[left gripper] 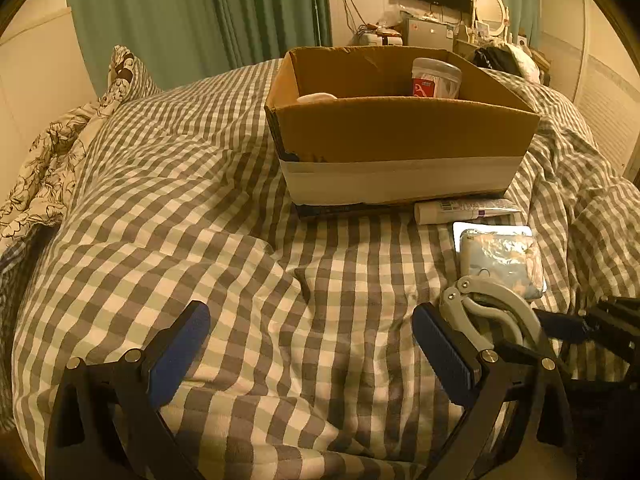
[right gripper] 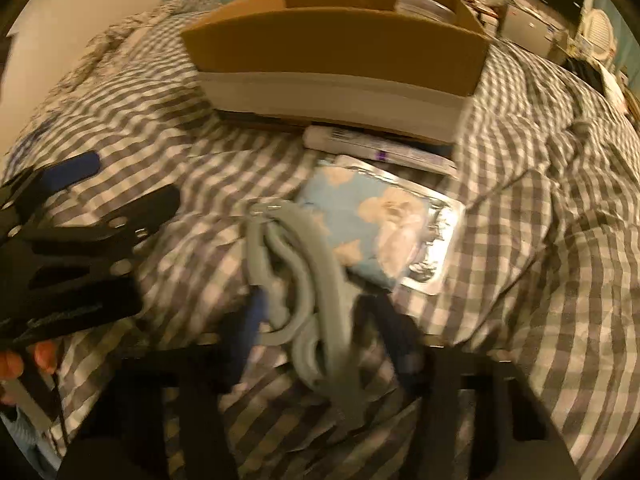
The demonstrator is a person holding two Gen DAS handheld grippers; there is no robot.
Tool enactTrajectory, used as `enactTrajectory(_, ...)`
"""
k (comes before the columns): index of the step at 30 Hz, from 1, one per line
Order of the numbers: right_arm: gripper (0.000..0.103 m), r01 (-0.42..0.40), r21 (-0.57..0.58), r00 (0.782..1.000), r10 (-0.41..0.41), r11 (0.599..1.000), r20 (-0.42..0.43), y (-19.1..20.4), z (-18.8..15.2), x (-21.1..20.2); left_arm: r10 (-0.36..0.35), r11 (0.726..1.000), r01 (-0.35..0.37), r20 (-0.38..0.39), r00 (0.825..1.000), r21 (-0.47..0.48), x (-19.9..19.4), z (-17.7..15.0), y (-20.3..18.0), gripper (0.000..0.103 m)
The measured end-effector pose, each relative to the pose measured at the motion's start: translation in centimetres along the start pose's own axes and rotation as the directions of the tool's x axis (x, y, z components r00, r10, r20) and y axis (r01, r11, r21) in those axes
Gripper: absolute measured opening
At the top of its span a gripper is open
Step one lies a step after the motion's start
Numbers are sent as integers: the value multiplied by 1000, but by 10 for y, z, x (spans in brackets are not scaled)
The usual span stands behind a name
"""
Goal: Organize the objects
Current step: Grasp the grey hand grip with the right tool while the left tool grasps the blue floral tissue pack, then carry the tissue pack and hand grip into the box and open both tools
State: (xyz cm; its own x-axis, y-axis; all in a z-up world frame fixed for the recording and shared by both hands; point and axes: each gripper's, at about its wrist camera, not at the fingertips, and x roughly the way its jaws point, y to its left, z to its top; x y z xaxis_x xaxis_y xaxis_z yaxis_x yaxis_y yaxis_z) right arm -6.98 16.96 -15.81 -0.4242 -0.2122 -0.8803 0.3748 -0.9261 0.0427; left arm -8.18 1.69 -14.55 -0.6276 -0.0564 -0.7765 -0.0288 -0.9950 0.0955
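Observation:
My right gripper (right gripper: 316, 316) points down at the checked bedcover, with a grey hinged tool (right gripper: 304, 280) between its blue pads (right gripper: 256, 312). The pads sit against the tool's handles, though this view is blurred. The left wrist view shows the same grey tool (left gripper: 484, 308) just right of my left gripper (left gripper: 312, 344), which is open over bare bedcover with nothing in it. Beyond the tool lie a blue floral packet (right gripper: 360, 216) on a silver pouch and a white tube (right gripper: 380, 148). An open cardboard box (left gripper: 400, 132) stands behind them.
Inside the box are a clear tub with a red label (left gripper: 436, 78) and a white item (left gripper: 316, 98). A patterned pillow (left gripper: 124, 76) lies at the far left of the bed. Green curtains, a desk and a mirror stand behind. A person's fingers (right gripper: 24, 360) hold the left gripper.

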Motion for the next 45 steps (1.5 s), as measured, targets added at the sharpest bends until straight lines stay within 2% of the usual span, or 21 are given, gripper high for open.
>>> enactTrajectory(2, 25, 26, -25, 1000, -25, 999, 15, 4, -1, -5, 0, 1000, 0, -2, 1000, -3, -1, 0, 1, 103)
enactTrajectory(4, 22, 10, -23, 999, -9, 1000, 37, 5, -2, -14, 3, 1000, -3, -4, 1000, -5, -2, 0, 2, 103)
enactTrajectory(7, 13, -5, -25, 998, 6, 1000, 70, 7, 0, -26, 10, 1000, -10, -10, 1000, -7, -4, 0, 2, 103)
enactTrajectory(10, 12, 7, -36, 993, -3, 999, 116, 7, 1, -43, 18, 1000, -18, -15, 1000, -14, -5, 3, 0, 103)
enactTrajectory(14, 12, 2, 2, 985, -2, 1000, 173, -8, 5, -68, -9, 1000, 9, -4, 1000, -16, -11, 9, -10, 103)
enactTrajectory(17, 12, 48, 48, 976, -57, 998, 210, -27, 8, -82, -30, 1000, 30, 3, 1000, 2, -12, 14, -25, 103)
enactTrajectory(24, 12, 171, 149, 961, -199, 974, 191, -69, 6, -78, -106, 990, 107, -14, 994, 96, -1, 20, -77, 103)
enactTrajectory(29, 12, 180, 179, 964, -209, 967, 164, -86, 2, -69, -169, 977, 176, -69, 983, 116, 17, 21, -104, 103)
enactTrajectory(35, 8, 183, 190, 964, -214, 965, 158, -91, 0, -67, -199, 970, 210, -99, 975, 120, 33, 22, -119, 103)
enactTrajectory(36, 8, 186, 190, 963, -217, 964, 157, -91, -1, -66, -207, 968, 219, -108, 972, 123, 36, 22, -120, 101)
enactTrajectory(37, 7, 189, 189, 963, -219, 964, 154, -91, -1, -66, -209, 966, 224, -124, 970, 126, 41, 21, -121, 92)
enactTrajectory(38, 6, 191, 185, 964, -220, 964, 151, -90, -1, -65, -214, 965, 232, -143, 966, 126, 44, 20, -121, 76)
enactTrajectory(40, 5, 192, 180, 965, -219, 965, 144, -88, -1, -63, -227, 963, 247, -161, 960, 112, 46, 16, -119, 75)
enactTrajectory(45, 3, 190, 170, 968, -213, 967, 130, -85, -4, -60, -240, 964, 253, -137, 961, 83, 30, 15, -102, 75)
